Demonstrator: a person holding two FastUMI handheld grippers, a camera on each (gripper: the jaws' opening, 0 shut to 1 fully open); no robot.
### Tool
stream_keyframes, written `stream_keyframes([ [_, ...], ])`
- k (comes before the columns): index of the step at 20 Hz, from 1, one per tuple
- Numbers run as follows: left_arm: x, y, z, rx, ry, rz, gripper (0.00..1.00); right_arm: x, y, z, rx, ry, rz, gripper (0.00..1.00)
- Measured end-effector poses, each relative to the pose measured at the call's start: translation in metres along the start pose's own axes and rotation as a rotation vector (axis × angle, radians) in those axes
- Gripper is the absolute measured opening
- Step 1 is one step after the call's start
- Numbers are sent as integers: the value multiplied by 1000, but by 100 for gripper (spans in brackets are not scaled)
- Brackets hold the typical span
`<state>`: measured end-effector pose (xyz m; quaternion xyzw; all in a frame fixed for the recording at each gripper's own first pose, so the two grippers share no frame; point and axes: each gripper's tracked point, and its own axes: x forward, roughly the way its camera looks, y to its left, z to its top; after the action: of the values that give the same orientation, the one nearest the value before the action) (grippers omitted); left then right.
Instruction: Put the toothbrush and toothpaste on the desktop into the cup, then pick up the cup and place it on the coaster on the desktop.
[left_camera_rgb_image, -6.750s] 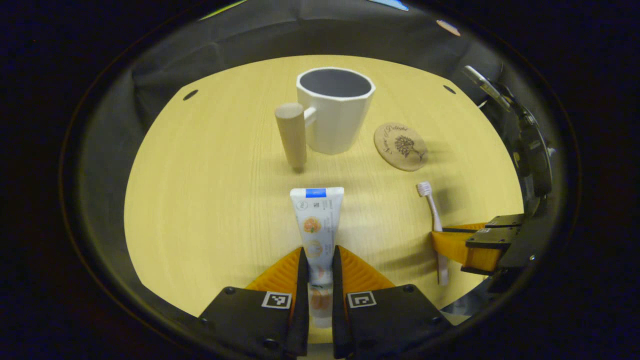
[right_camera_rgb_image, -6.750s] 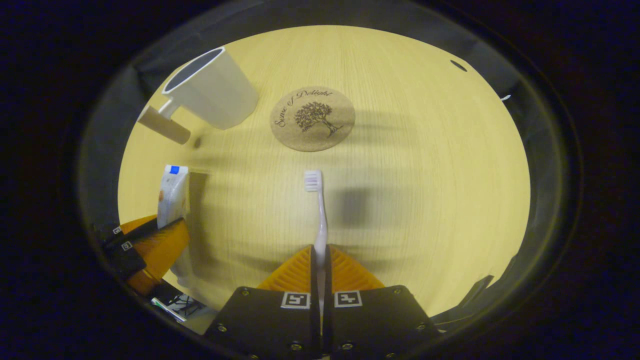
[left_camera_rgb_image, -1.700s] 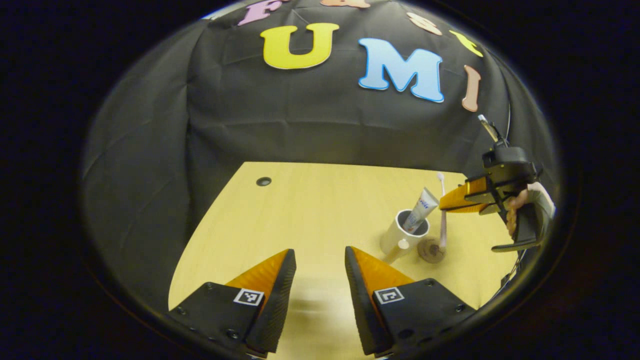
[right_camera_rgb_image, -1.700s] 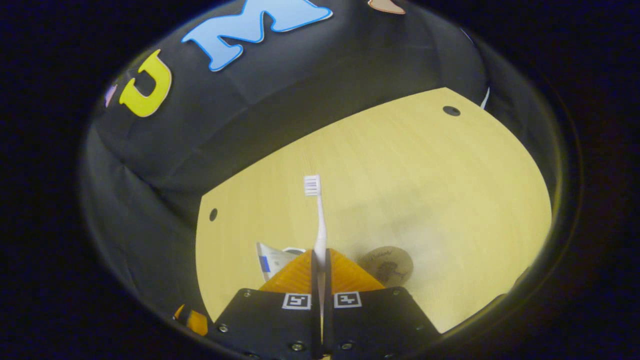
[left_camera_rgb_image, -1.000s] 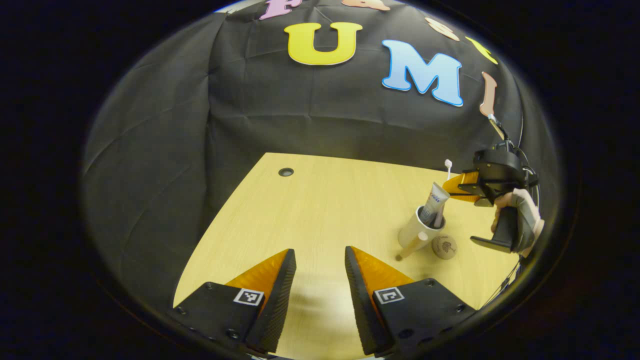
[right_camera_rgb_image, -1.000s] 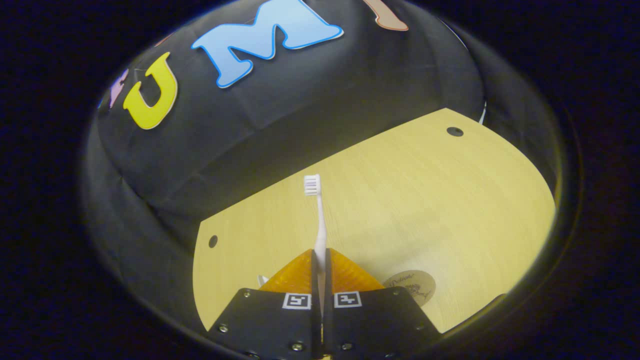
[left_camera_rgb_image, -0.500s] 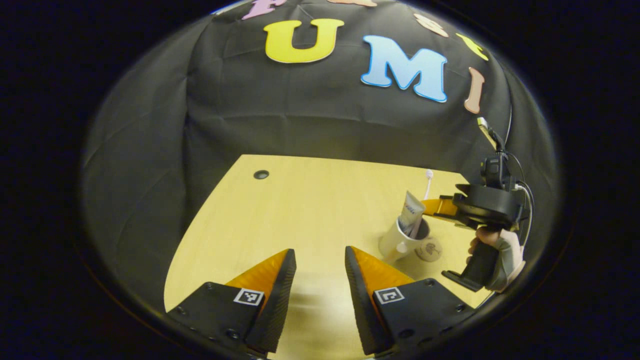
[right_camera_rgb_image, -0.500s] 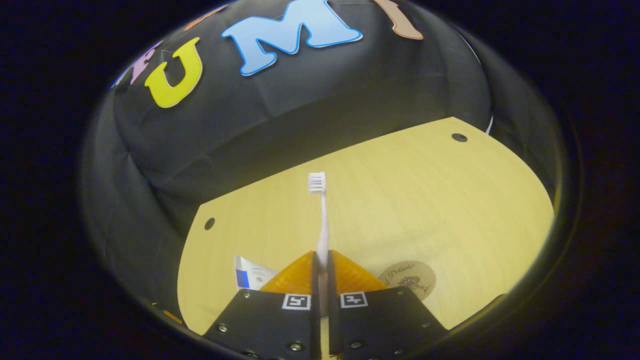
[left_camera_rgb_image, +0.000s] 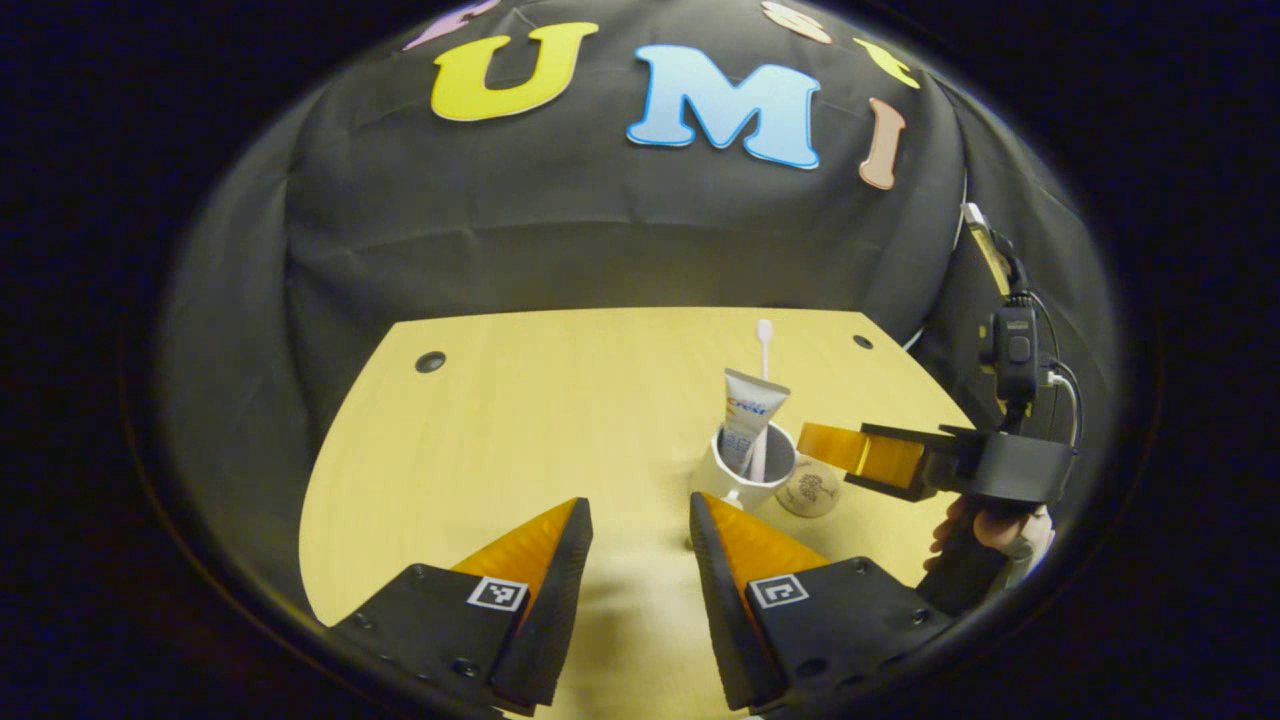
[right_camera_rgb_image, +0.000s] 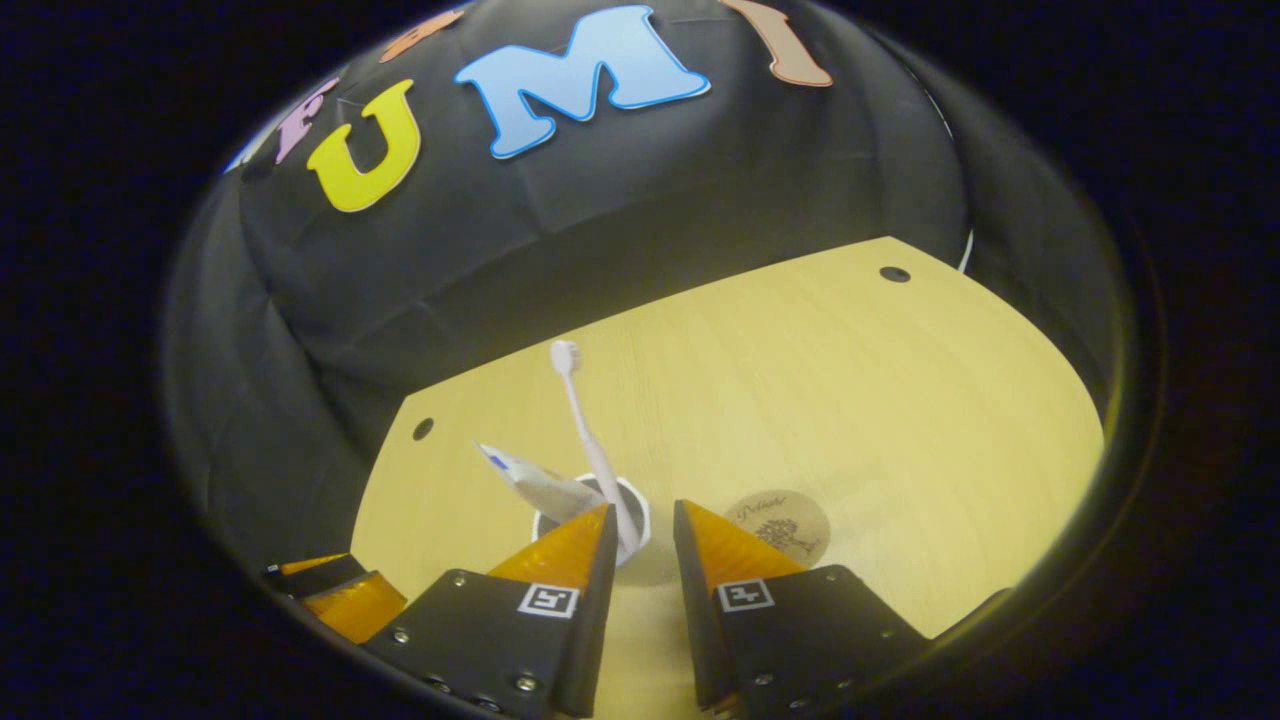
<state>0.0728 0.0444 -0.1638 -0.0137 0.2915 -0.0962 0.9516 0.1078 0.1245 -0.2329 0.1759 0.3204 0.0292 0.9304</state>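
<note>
A white cup (left_camera_rgb_image: 742, 484) stands on the wooden desktop with the toothpaste tube (left_camera_rgb_image: 750, 412) and the toothbrush (left_camera_rgb_image: 763, 380) sticking up out of it. The round cork coaster (left_camera_rgb_image: 808, 494) lies just right of the cup. My left gripper (left_camera_rgb_image: 640, 530) hovers open, near side of the cup, nothing between its fingers. In the right gripper view the cup (right_camera_rgb_image: 637, 530) sits just beyond my open right gripper (right_camera_rgb_image: 640, 540), with the toothbrush (right_camera_rgb_image: 590, 440) and tube (right_camera_rgb_image: 535, 482) leaning in it and the coaster (right_camera_rgb_image: 778, 522) to its right. A hand holds the right gripper (left_camera_rgb_image: 850, 450) beside the cup.
The desktop (left_camera_rgb_image: 560, 410) has small round holes near its far corners (left_camera_rgb_image: 430, 361). Black cloth walls rise behind and at both sides. A cable and device (left_camera_rgb_image: 1010, 340) hang at the right edge in the left gripper view.
My right gripper has opened and let go of the toothbrush, which now stands in the cup beside the toothpaste. The right gripper has drawn back a little from the cup.
</note>
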Motion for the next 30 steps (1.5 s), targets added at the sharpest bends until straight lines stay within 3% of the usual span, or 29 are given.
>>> stream_keyframes([
  [6,25,-35,-9,88,74,-123,66,-26,-62,-1,70,-12,-94,36],
  [14,58,-61,-25,224,244,-224,67,-53,-131,-6,195,-35,-215,36],
  [23,95,-55,-58,349,469,-225,66,-60,-169,-16,287,-31,-277,36],
  [30,110,-40,-70,397,566,-201,67,-59,-193,-18,322,-15,-303,36],
])
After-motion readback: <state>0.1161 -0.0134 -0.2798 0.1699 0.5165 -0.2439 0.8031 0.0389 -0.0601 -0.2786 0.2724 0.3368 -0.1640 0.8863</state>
